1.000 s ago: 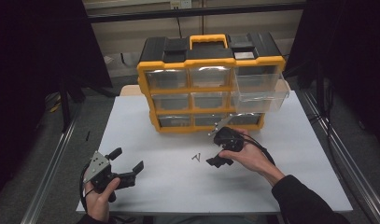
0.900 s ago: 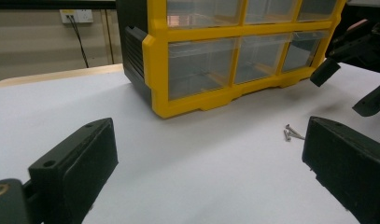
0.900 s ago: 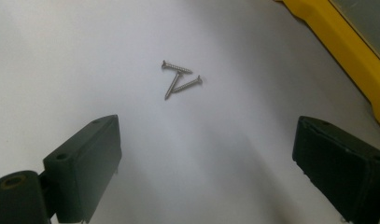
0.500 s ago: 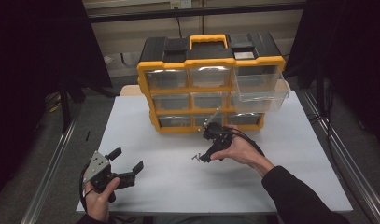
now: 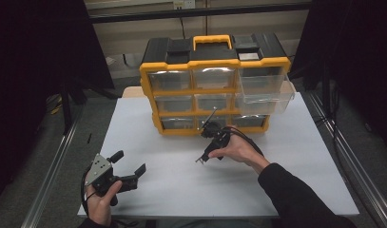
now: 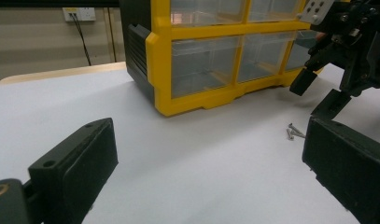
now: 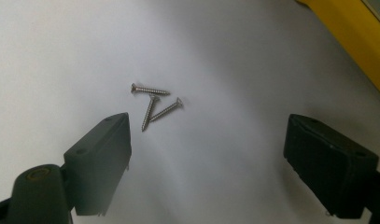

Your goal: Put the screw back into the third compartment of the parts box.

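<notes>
Three small silver screws (image 7: pixel 155 100) lie in a loose pile on the white table top (image 5: pixel 295 161), in front of the yellow and black drawer organizer (image 5: pixel 215 90). My right gripper (image 7: pixel 208 126) hovers just above them, tilted down. Its jaws stand open and have just been closing a little, with nothing between them. The screws lie slightly ahead of the left jaw's tip. My left gripper (image 5: pixel 129 164) rests open near the table's front left corner, held in a hand. From its own view the screws (image 6: pixel 295 132) and the right gripper (image 6: pixel 318 88) sit to the right.
The organizer (image 6: pixel 201 65) has rows of clear drawers and a yellow handle on top. Its upper right drawer (image 5: pixel 266 88) is pulled out over the table. A cable (image 5: pixel 243 137) trails from the right gripper. Metal rails run along both table sides.
The right hand has moved left across the table and slightly down, bringing its gripper over the screws. The left gripper has stayed where it was.
</notes>
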A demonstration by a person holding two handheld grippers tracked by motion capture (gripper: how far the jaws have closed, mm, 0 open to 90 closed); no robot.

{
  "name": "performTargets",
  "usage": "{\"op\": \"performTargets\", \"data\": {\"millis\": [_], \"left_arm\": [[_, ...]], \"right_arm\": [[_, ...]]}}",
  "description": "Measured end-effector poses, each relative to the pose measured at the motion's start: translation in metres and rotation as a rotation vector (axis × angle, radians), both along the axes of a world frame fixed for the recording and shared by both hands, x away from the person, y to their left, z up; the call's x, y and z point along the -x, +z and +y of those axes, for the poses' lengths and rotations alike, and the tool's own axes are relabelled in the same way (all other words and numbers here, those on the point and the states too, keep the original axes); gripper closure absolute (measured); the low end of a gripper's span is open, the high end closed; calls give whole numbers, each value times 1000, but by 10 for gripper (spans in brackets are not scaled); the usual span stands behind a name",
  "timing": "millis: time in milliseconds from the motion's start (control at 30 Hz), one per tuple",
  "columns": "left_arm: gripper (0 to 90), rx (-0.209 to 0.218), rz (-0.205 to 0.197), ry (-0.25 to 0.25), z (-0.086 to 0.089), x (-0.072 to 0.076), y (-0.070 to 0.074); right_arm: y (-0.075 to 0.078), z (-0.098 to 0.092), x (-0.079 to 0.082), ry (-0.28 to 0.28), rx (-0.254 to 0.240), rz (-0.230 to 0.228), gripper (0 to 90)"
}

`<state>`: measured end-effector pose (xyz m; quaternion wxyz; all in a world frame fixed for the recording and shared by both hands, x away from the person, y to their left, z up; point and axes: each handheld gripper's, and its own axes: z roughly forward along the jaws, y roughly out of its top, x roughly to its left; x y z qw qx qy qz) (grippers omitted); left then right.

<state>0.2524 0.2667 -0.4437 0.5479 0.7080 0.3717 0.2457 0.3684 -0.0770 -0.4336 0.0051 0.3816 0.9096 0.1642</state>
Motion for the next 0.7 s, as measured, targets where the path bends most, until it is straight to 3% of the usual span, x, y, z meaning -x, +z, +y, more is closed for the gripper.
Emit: {"op": "performTargets", "data": {"millis": [100, 133, 200, 367, 400, 433, 467, 567, 600, 633, 700], "left_arm": [[32, 1, 1, 0, 0, 0, 0], [32, 1, 1, 0, 0, 0, 0], [32, 3, 2, 2, 0, 0, 0], [32, 3, 10, 13, 0, -1, 0], [32, 2, 11, 11, 0, -1, 0], [31, 1, 11, 12, 0, -1, 0], [32, 0, 11, 12, 0, -1, 0], [31, 2, 14, 18, 0, -1, 0], [32, 2, 15, 19, 0, -1, 0], [31, 3, 15, 18, 0, -1, 0], [32, 3, 15, 18, 0, -1, 0]], "right_arm": [[1, 2, -3, -7, 3, 23, 147], [0, 2, -5, -2, 26, 7, 151], [0, 5, -6, -8, 18, 50, 178], [-2, 10, -11, -7, 50, 66, 211], [-2, 12, -11, -16, 30, 88, 219], [-3, 13, -12, -23, 53, 69, 237], [-3, 12, -14, 1, 56, 76, 260], [-5, 17, -16, -11, 51, 84, 323], [-6, 18, -16, -31, 76, 84, 337], [-7, 18, -17, -7, 68, 85, 367], [-9, 21, -16, -32, 61, 113, 415]]}}
